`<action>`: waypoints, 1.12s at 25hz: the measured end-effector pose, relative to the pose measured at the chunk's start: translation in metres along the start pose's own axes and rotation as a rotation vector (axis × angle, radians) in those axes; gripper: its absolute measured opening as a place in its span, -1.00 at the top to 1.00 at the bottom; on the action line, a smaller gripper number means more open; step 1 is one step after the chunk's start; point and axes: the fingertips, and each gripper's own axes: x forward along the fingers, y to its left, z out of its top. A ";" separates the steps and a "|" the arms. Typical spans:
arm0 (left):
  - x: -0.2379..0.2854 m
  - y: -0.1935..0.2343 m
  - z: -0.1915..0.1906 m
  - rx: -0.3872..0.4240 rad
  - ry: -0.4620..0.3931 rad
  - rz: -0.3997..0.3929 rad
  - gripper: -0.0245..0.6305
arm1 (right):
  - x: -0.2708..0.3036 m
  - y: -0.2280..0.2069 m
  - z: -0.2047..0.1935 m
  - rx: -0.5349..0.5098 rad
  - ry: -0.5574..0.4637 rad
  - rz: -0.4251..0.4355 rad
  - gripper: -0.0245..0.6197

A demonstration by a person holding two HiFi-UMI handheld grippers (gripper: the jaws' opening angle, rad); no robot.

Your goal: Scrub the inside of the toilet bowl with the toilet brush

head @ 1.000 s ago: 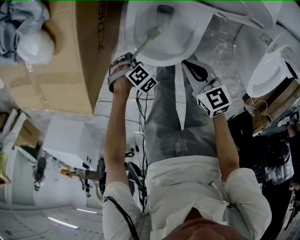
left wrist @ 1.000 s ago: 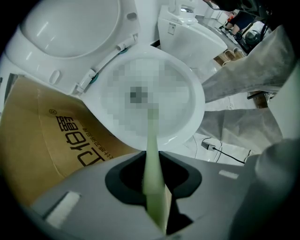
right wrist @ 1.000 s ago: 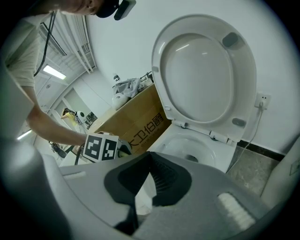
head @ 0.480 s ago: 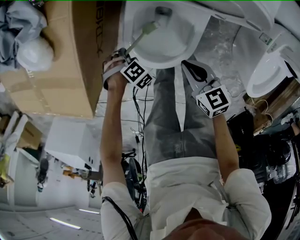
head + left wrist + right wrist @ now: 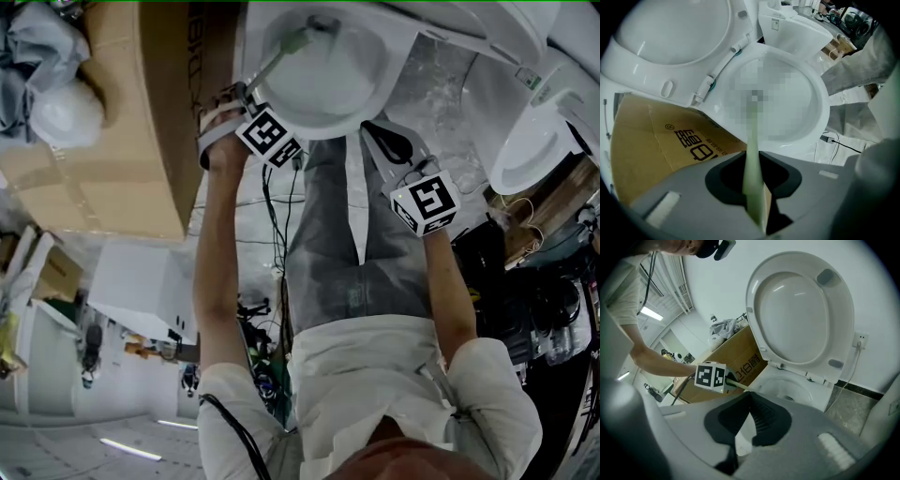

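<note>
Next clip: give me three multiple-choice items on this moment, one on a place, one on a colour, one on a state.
1. Where is the head of the toilet brush?
A. inside the toilet bowl
B. on the cardboard box
C. on the floor

2. What colour is the brush handle?
A. red
B. pale green
C. black

3. How does the left tool stand?
A. open and empty
B. shut on nothing
C. shut on the brush handle

Answers:
1 A: in the head view the head lies within the bowl's rim.
2 B: the left gripper view shows it pale green.
3 C: the handle runs between the closed jaws toward the bowl.
</note>
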 end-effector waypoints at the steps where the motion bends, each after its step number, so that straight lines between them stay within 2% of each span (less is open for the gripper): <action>1: 0.000 0.003 0.001 -0.001 -0.001 0.006 0.62 | 0.000 0.000 0.000 -0.001 0.001 0.000 0.91; 6: -0.002 0.005 0.000 -0.065 -0.005 -0.020 0.62 | 0.000 0.002 0.000 -0.007 0.005 0.005 0.91; 12: -0.008 -0.013 -0.006 -0.182 0.015 -0.122 0.62 | 0.001 0.003 0.002 -0.017 0.011 0.015 0.91; 14: -0.009 -0.019 -0.008 -0.245 0.015 -0.170 0.62 | 0.001 0.003 0.001 -0.020 0.013 0.017 0.91; 18: -0.009 -0.017 -0.006 -0.424 -0.011 -0.240 0.62 | 0.000 0.001 0.001 -0.026 0.019 0.019 0.91; 22: -0.009 -0.003 0.003 -0.549 -0.040 -0.246 0.62 | -0.001 0.001 -0.001 -0.028 0.025 0.021 0.91; 28: -0.009 0.007 0.019 -0.639 -0.072 -0.249 0.62 | -0.002 -0.001 -0.003 -0.023 0.026 0.020 0.91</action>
